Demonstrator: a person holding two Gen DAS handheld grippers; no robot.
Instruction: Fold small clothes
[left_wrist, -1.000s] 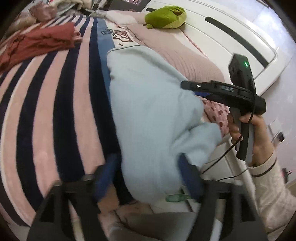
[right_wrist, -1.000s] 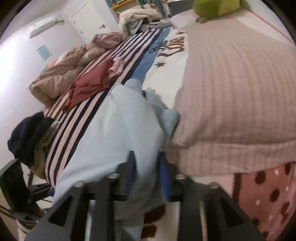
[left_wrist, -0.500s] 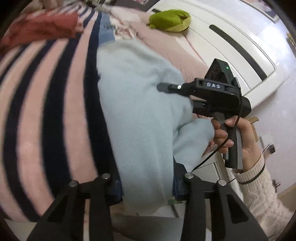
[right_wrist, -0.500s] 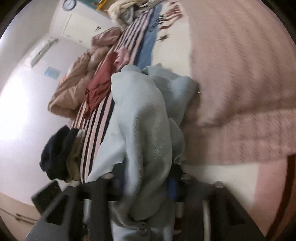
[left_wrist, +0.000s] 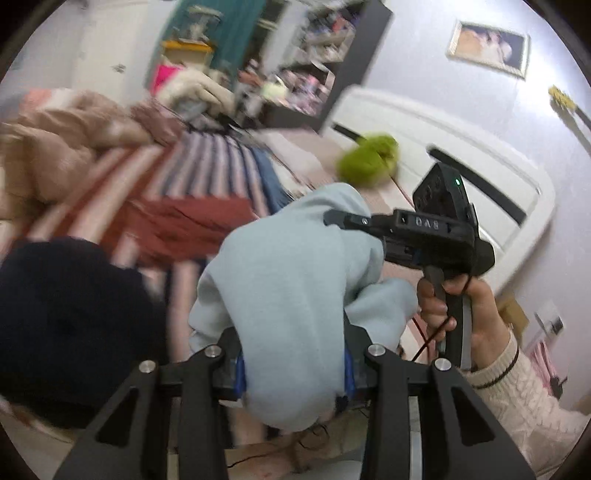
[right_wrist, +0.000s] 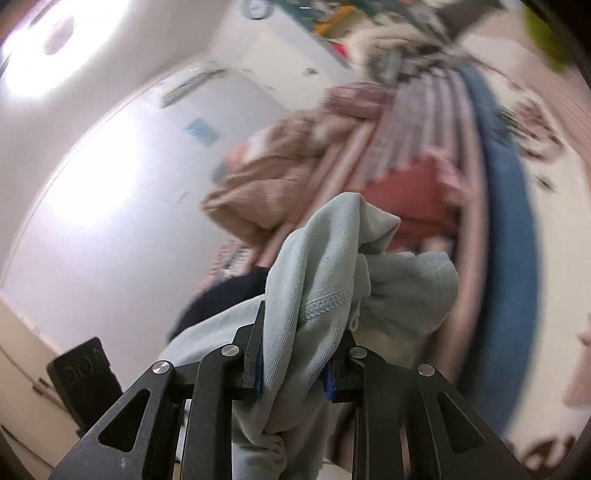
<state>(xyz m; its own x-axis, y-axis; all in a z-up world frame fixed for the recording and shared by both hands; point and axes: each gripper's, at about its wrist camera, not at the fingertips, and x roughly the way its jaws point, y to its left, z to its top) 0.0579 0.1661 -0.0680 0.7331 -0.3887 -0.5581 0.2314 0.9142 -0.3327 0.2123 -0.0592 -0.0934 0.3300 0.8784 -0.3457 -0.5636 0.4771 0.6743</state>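
Observation:
A light blue garment (left_wrist: 291, 280) hangs bunched between both grippers, lifted off the striped bed cover (left_wrist: 207, 173). My left gripper (left_wrist: 293, 365) is shut on its lower edge. My right gripper (right_wrist: 295, 365) is shut on another fold of the garment (right_wrist: 332, 273), whose cloth drapes over and below the jaws. In the left wrist view the right gripper's black body and the hand holding it stand at the right, against the cloth. The fingertips of both grippers are buried in fabric.
A red garment (left_wrist: 184, 225) lies on the striped cover beyond the blue one. A dark navy garment (left_wrist: 62, 321) sits at the left. A beige quilt (left_wrist: 55, 155) is heaped at the far left. A green plush toy (left_wrist: 369, 162) lies by the white headboard (left_wrist: 480, 177).
Both grippers have risen and tilted upward, lifting the light blue garment off the bed. The view now takes in the walls and shelves, and the garment hangs bunched instead of lying spread.

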